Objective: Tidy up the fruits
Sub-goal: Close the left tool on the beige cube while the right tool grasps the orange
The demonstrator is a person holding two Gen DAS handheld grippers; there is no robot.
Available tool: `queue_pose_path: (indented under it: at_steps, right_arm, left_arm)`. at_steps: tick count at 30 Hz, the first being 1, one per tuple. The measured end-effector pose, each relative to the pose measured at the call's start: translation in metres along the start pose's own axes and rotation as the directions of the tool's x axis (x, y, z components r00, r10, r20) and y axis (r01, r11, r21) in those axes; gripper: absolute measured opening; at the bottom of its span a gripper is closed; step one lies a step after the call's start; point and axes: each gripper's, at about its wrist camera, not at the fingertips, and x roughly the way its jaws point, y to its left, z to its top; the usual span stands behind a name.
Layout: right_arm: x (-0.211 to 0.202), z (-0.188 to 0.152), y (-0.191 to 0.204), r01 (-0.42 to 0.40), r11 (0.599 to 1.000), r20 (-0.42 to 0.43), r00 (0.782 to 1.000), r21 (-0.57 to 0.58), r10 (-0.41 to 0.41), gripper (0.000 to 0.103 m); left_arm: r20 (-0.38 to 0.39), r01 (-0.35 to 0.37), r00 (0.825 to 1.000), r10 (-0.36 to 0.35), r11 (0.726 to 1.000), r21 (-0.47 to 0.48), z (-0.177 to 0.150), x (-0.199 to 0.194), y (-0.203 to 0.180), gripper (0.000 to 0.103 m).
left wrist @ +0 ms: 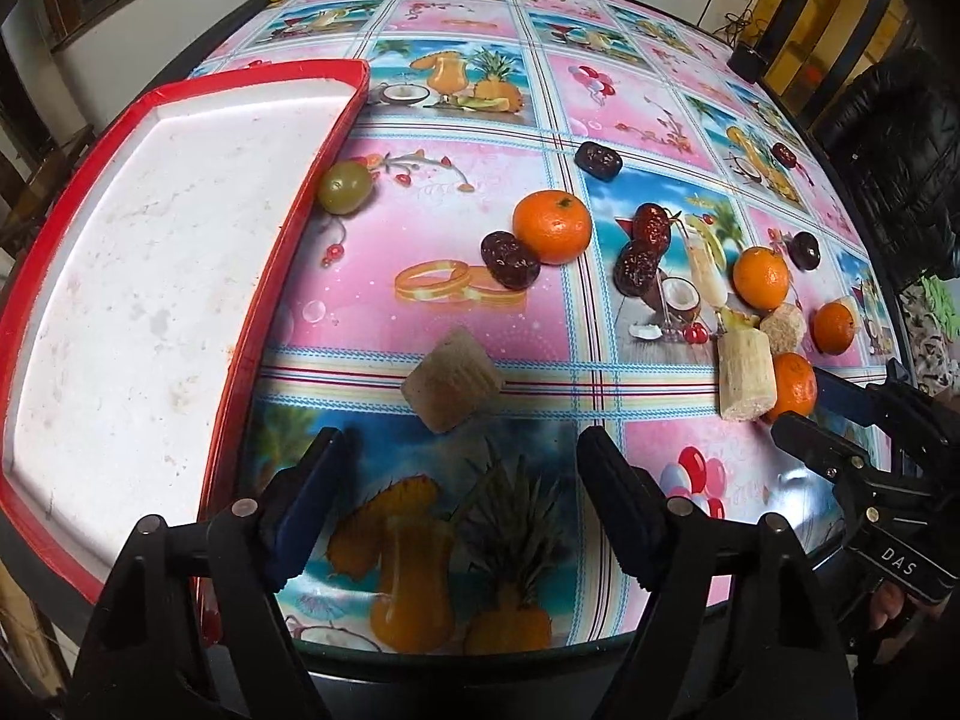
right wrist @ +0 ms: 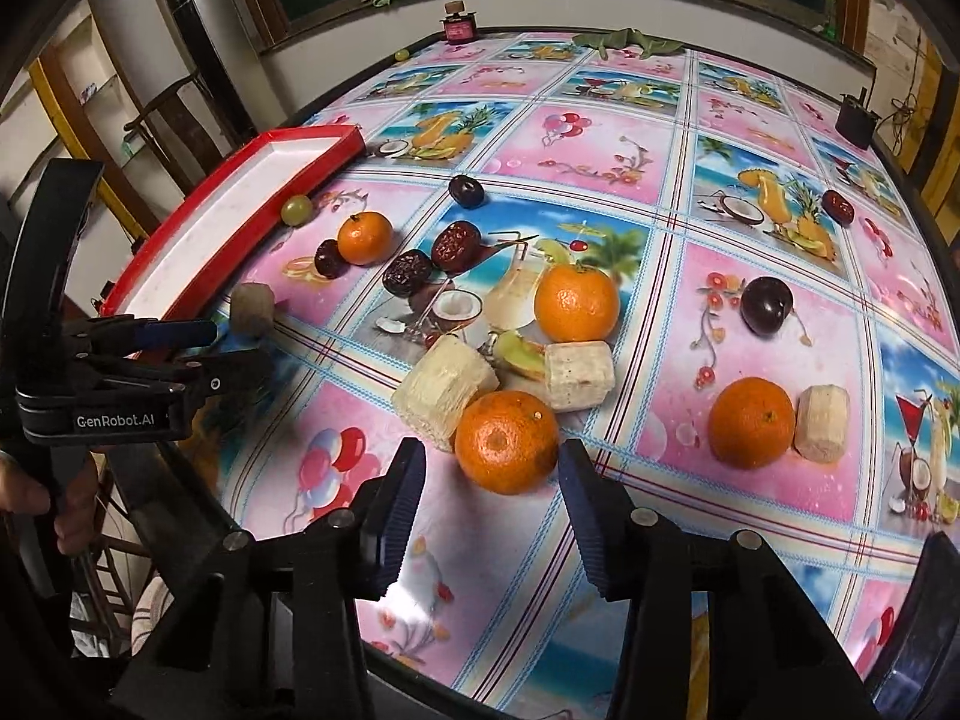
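My left gripper (left wrist: 462,444) is open just short of a pale sugarcane chunk (left wrist: 450,387), which lies beyond its fingertips beside the red tray (left wrist: 282,240). The tray's white floor is bare. My right gripper (right wrist: 492,459) straddles an orange (right wrist: 507,441); the right pad is close to it and a gap shows on the left, so it stands open. From the left wrist, that gripper (left wrist: 801,401) flanks the same orange (left wrist: 793,387). Other oranges (right wrist: 576,303) (right wrist: 750,423) (right wrist: 363,237), several dark dates (right wrist: 456,246) and sugarcane pieces (right wrist: 444,399) are scattered over the tablecloth.
A green grape (left wrist: 344,187) rests against the tray's outer wall. A dark plum (right wrist: 767,305) lies at the right. A small red device (right wrist: 459,27), green leaves (right wrist: 624,39) and a black cup (right wrist: 855,114) sit along the far edge. The table's near edge runs just under both grippers.
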Motion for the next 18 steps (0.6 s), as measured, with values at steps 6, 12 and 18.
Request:
queue_pose_path:
  at_steps: [6, 12, 18]
  right_arm:
    - [0.007, 0.003, -0.001, 0.015, 1.000, -0.019, 1.000, -0.018, -0.015, 0.042]
    - [0.009, 0.005, 0.000, 0.013, 0.999, -0.030, 0.999, -0.044, -0.015, 0.037]
    - [0.002, 0.005, 0.006, 0.003, 0.998, -0.032, 0.999, -0.066, -0.005, 0.037]
  left_arm:
    - [-0.012, -0.004, 1.000, 0.004, 1.000, 0.002, 0.004, 0.004, 0.000, 0.072]
    - [-0.010, -0.010, 1.000, 0.010, 1.000, 0.004, 0.011, 0.005, 0.000, 0.056]
    - [0.002, 0.000, 1.000, 0.000, 1.000, 0.000, 0.016, 0.005, 0.004, 0.032]
